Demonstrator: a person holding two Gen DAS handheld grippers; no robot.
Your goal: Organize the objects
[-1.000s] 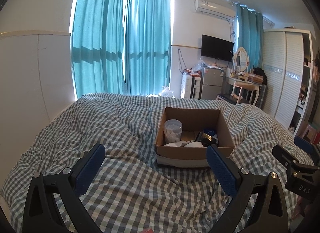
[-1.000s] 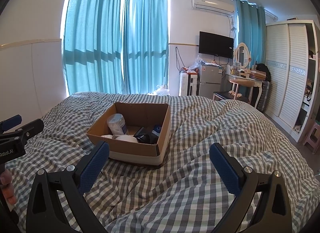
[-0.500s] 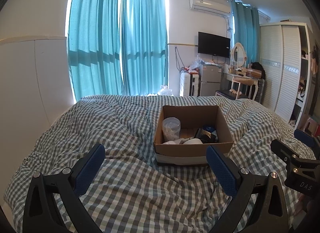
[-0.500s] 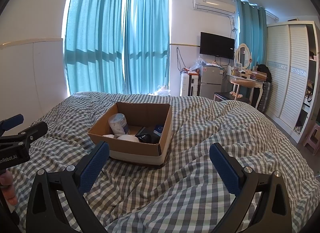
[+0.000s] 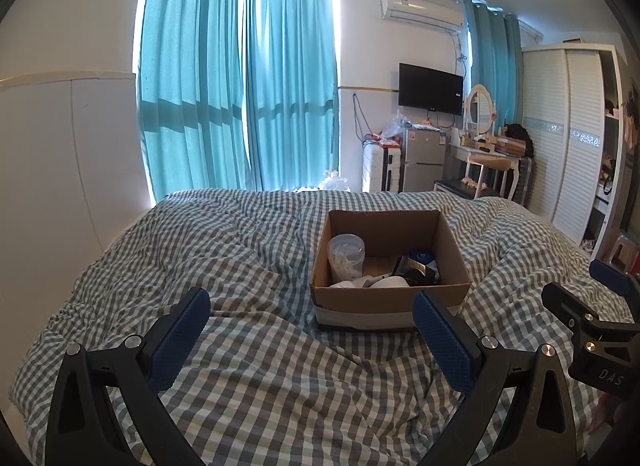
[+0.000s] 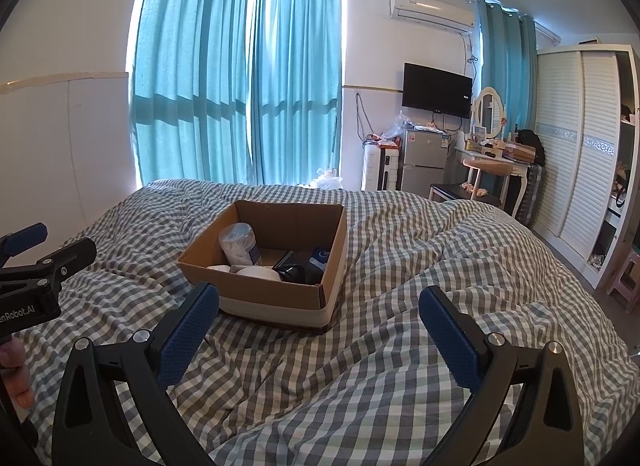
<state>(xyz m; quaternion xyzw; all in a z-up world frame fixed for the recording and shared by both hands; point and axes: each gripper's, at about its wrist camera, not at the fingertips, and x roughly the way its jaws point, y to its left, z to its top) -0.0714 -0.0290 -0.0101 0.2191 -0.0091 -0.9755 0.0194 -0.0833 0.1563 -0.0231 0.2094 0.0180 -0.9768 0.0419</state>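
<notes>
An open cardboard box (image 5: 390,300) sits on a grey checked bed cover (image 5: 248,266). Inside it stand a clear plastic jar of white items (image 5: 346,258), white objects (image 5: 386,282), a dark object (image 5: 414,268) and a blue-labelled pack (image 5: 422,256). My left gripper (image 5: 312,306) is open and empty, held above the cover short of the box. In the right wrist view the box (image 6: 276,294) lies ahead to the left with the jar (image 6: 240,244) in it. My right gripper (image 6: 320,306) is open and empty, short of the box.
Teal curtains (image 5: 240,85) hang behind the bed. A white panel (image 5: 60,165) stands at the left. A fridge (image 5: 424,159), dressing table (image 5: 488,153) and white wardrobe (image 5: 568,137) line the right side. The other gripper shows at each view's edge (image 5: 588,330) (image 6: 36,278).
Both views have tilted slightly upward, so the box sits a little lower in frame. Both grippers stay open and empty.
</notes>
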